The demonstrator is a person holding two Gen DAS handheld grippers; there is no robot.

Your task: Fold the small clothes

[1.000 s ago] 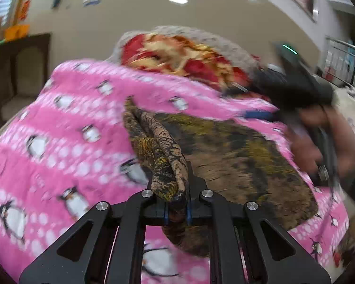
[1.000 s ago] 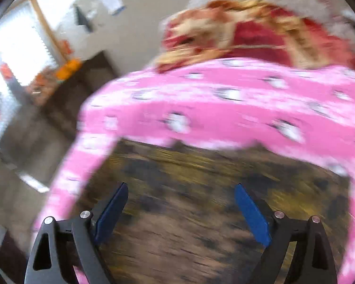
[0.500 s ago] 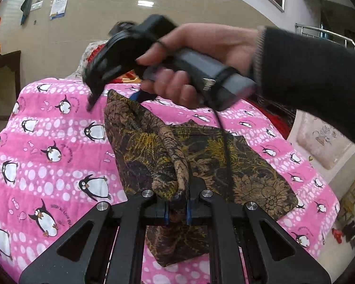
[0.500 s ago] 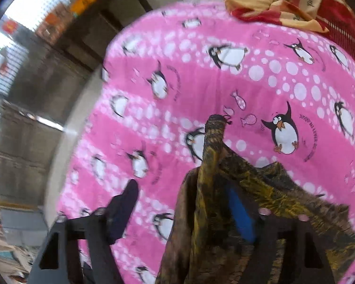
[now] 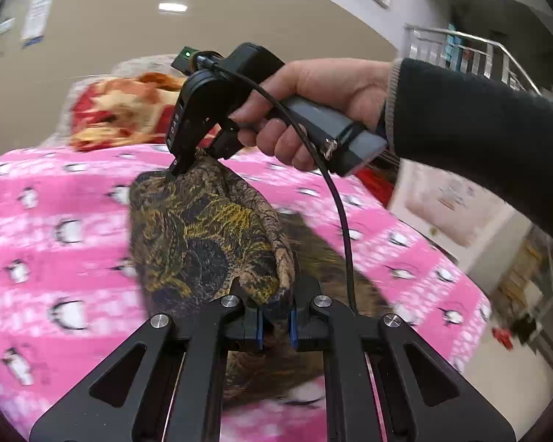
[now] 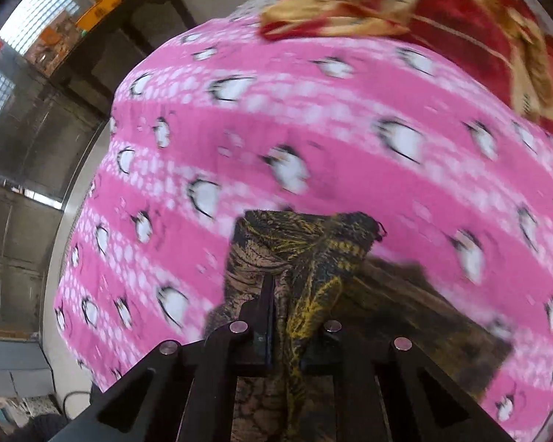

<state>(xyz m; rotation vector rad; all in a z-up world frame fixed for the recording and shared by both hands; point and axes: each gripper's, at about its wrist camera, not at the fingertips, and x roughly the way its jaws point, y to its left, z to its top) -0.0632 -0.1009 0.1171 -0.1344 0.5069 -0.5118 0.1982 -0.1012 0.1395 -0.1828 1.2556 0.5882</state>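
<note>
**Left wrist view: both grippers hold one edge of the cloth, ready to fold**

Left wrist view shows the left gripper [image 5: 275, 326] shut on a bunched corner of the brown patterned garment [image 5: 202, 235], which rises ahead of its jaws. Beyond them, the right gripper [image 5: 177, 167] pinches the far corner of the same edge. In the right wrist view its jaws are closing, with a ridge of fabric already clamped between them; the rest trails behind onto the pink penguin blanket [image 6: 313, 118].

Motion blur hides the lower layer, so it probably lies flat, though I cannot be sure.

To fold well, carry both corners level and together, keep the edge taut between the jaws, and lay it squarely over the opposite edge before releasing.
</note>
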